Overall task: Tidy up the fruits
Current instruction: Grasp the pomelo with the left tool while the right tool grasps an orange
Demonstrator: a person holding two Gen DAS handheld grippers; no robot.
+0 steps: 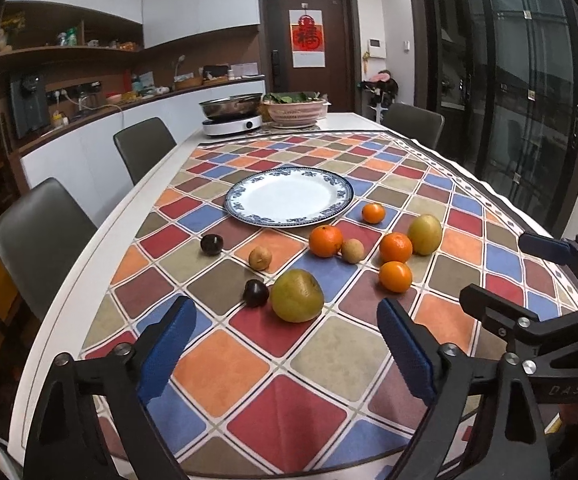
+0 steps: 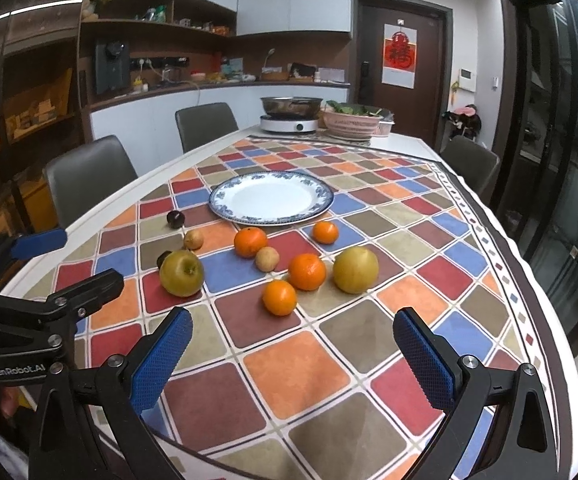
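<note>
Checkered tablecloth (image 1: 225,364) covers dining table (image 1: 101,240) in kitchen.

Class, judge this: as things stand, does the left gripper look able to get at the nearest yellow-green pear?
Probably yes. The left gripper is open and empty, and the pear lies just ahead with bare cloth between; only a dark plum sits close beside it.

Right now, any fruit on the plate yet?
No, the plate is bare; every orange and the other fruit lie on the tablecloth.
</note>
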